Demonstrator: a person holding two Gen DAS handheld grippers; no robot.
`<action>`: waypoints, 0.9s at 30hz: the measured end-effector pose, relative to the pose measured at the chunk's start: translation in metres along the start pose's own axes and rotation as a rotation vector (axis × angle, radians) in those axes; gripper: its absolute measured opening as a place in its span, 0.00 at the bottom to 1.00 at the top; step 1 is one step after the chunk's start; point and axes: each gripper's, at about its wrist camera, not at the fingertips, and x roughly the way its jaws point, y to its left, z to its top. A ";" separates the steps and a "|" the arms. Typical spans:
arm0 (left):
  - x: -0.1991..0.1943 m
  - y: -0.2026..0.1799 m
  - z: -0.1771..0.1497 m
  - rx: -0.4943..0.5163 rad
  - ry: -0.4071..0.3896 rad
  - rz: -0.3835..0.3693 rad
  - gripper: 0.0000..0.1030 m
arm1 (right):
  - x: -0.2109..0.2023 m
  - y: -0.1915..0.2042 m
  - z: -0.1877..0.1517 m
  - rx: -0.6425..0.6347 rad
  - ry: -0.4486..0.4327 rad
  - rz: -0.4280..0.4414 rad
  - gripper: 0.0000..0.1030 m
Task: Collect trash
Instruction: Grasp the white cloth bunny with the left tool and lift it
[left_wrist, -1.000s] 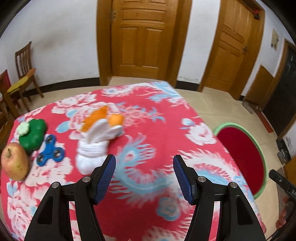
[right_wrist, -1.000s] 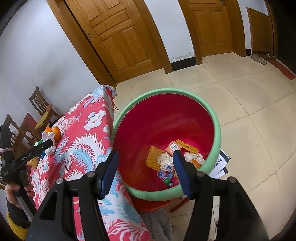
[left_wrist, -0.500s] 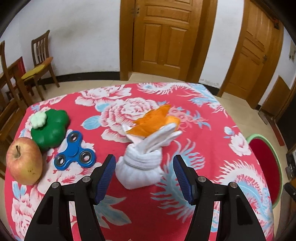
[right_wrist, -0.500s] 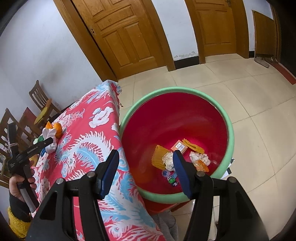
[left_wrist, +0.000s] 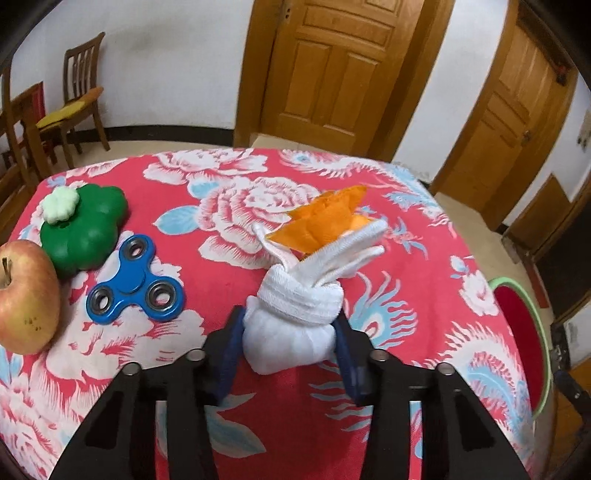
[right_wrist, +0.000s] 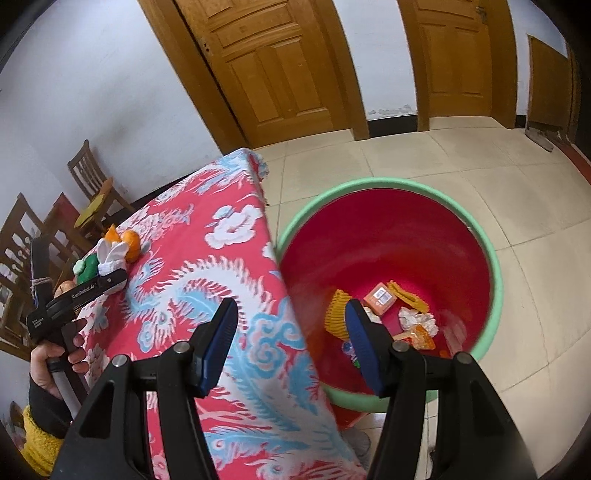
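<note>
Since the earlier frame, my left hand-held gripper (left_wrist: 290, 343) has advanced and closed its pads against both sides of the white knotted cloth bundle (left_wrist: 295, 310) on the tabletop (left_wrist: 229, 206). My right hand-held gripper (right_wrist: 288, 345) hangs with fingers apart beside the red bin (right_wrist: 388, 258).

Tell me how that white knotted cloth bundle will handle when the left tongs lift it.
The white cloth bundle looks soft, so it will probably squash between the left tongs. Its loose ends will likely flop. It seems light and unlikely to roll.
</note>
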 end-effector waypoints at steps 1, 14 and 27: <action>-0.003 0.000 -0.001 0.008 -0.008 -0.002 0.39 | 0.001 0.004 0.000 -0.007 0.002 0.005 0.59; -0.040 0.028 -0.001 -0.049 -0.051 0.046 0.37 | 0.023 0.072 0.011 -0.148 0.022 0.103 0.59; -0.049 0.062 -0.008 -0.146 -0.073 0.081 0.37 | 0.094 0.157 0.032 -0.288 0.117 0.179 0.59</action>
